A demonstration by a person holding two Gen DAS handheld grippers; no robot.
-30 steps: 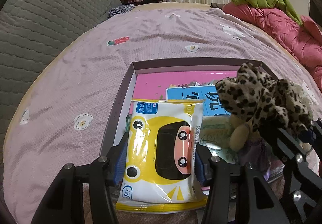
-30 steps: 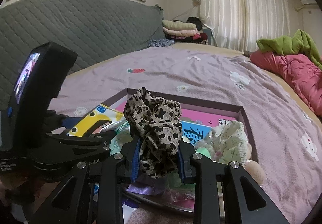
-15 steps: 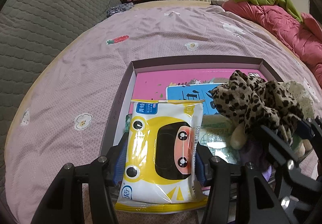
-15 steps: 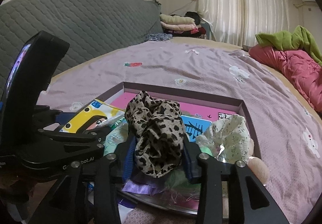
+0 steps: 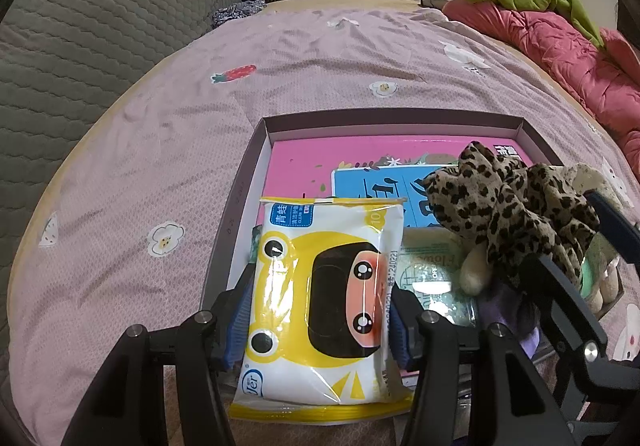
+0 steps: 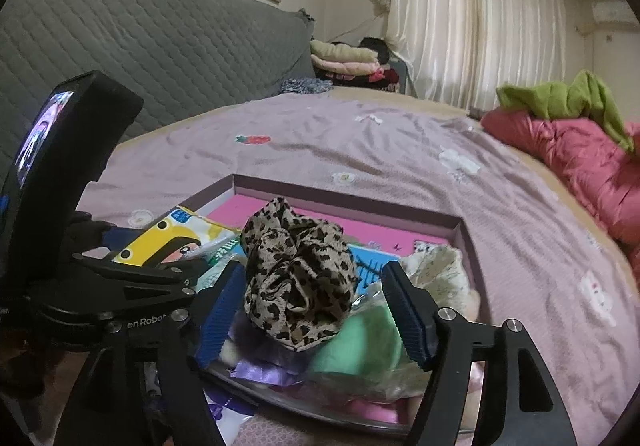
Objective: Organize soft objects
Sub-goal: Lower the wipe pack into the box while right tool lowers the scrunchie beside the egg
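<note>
**What I can't make out from here**

The wet-wipe pack [image 5: 324, 302] covers my left gripper's [image 5: 320, 320] inner pads and the box floor under it. The leopard scrunchie [image 6: 298, 274] hides most of the pile beneath it; I can't identify the green item [image 6: 356, 350] there. The box's [image 6: 344, 191] near edge is lost behind my right gripper [image 6: 312, 310]. The blue label's [image 5: 372, 185] print is partly covered.

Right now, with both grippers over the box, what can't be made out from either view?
- Left wrist view: the wipes pack hides the box floor beneath it.
- Right wrist view: the leopard scrunchie covers the items under it.
- Both views: the box has its near edge blocked by gripper frames.
</note>
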